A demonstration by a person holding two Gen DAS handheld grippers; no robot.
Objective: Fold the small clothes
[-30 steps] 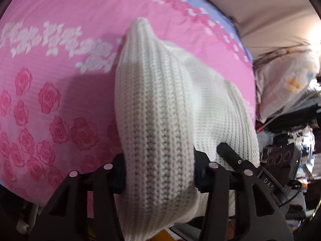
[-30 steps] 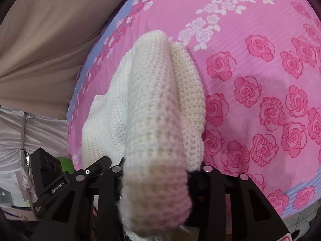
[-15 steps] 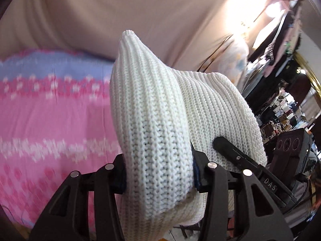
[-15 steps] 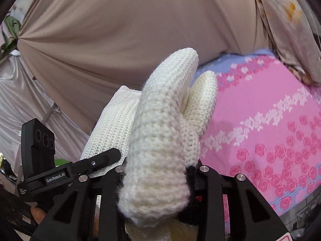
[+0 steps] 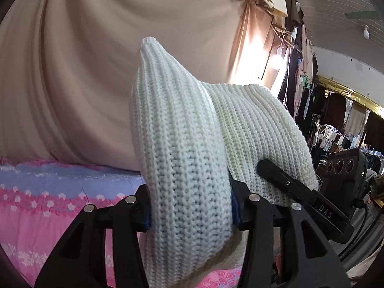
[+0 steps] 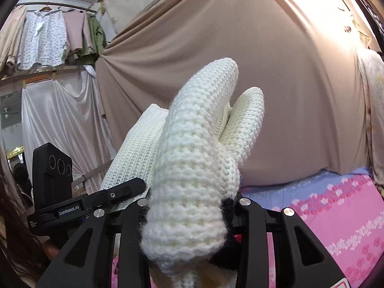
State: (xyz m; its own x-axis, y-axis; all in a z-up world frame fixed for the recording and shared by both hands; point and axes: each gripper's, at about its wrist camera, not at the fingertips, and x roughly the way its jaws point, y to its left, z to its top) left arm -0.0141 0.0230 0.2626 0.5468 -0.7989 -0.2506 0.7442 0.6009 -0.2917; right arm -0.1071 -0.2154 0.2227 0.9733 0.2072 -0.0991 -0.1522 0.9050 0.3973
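Holding one white knit garment up with both grippers.
Left gripper and right gripper clamped on bunched edges, probably to let it hang straight above the pink bedsheet.

The left gripper clamps a bunched fold of the white knit garment, which rises in front of the beige curtain. The pink floral bedspread lies below the garment's left side. The other gripper touches the garment's right side.

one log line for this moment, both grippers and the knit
left gripper: shut on white knitted garment | right gripper: shut on same garment | garment: held above pink rose-print bedsheet
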